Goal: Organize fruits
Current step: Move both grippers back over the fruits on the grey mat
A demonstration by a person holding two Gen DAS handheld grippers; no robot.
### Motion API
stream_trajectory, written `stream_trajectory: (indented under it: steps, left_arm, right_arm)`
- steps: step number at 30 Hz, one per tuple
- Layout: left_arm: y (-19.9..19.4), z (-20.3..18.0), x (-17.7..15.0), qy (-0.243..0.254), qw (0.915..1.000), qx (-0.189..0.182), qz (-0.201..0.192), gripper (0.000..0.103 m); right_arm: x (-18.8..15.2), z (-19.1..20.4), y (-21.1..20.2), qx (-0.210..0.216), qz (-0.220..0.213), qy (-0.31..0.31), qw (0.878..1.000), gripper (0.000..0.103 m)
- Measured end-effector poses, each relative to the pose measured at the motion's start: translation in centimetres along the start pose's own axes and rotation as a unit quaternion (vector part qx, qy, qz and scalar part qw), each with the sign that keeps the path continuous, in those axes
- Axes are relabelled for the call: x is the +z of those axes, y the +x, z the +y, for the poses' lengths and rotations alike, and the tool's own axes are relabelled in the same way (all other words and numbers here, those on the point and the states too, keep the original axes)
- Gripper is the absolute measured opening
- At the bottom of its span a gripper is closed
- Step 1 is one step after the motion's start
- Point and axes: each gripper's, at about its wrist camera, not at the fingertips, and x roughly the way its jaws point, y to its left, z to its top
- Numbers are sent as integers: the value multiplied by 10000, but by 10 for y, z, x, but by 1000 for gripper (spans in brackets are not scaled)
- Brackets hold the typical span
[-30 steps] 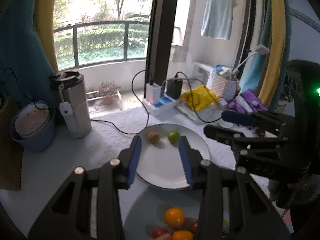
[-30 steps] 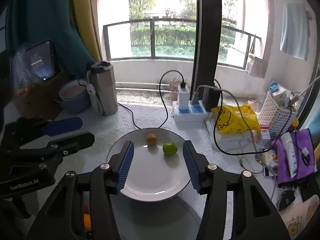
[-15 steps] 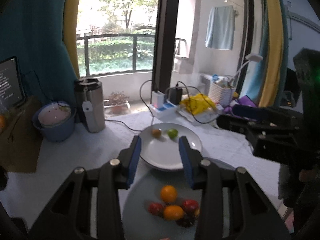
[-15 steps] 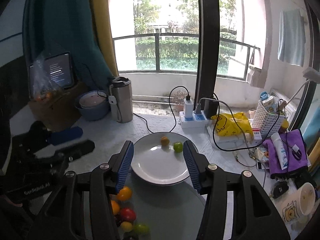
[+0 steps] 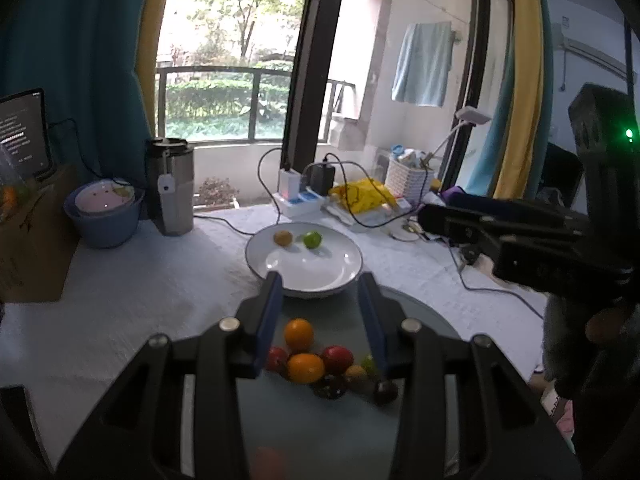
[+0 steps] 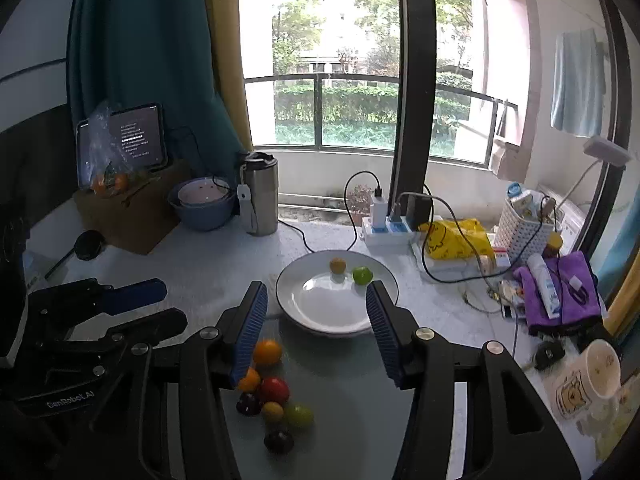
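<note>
Hovering with both my left claw and right claw parted and empty, I risk scattering the touching fruit pile at six o'clock of the white plate if I nudge one.

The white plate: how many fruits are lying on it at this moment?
2. On the white plate, a small orange-yellow fruit lies at the far side, and a green fruit lies just to its right. Nothing seems to hide others.

White-clothed table with plates, flask
</note>
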Motion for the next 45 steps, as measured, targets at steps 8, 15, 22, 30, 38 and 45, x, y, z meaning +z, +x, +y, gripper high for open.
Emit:
stream_trajectory:
  steps: [8,15,22,30,38,45]
  left_arm:
    - [-6,-9,-25,185,9992,273,216,41]
    - [-10,-13,-52,224,9987,313,337,41]
    - [6,-11,-86,111,9950,272,952,41]
    - [17,-11,-109,136,9924,470,1127,41]
    - [13,-4,-113,-128,9928,683,976,1]
    - [16,-10,-103,18,9929,357,1135,17]
  right_arm:
    - [-24,-4,-14,-94,83,115,9999,54]
    - [-48,-4,-21,-138,180,125,9997,54]
    - [-82,0,0,2,631,148,9979,54]
    - [-117,10,35,327,1226,153,9918,54]
    - [-122,10,43,439,1292,196,9905,54]
    - [-121,9,43,502,1303,211,9900,54]
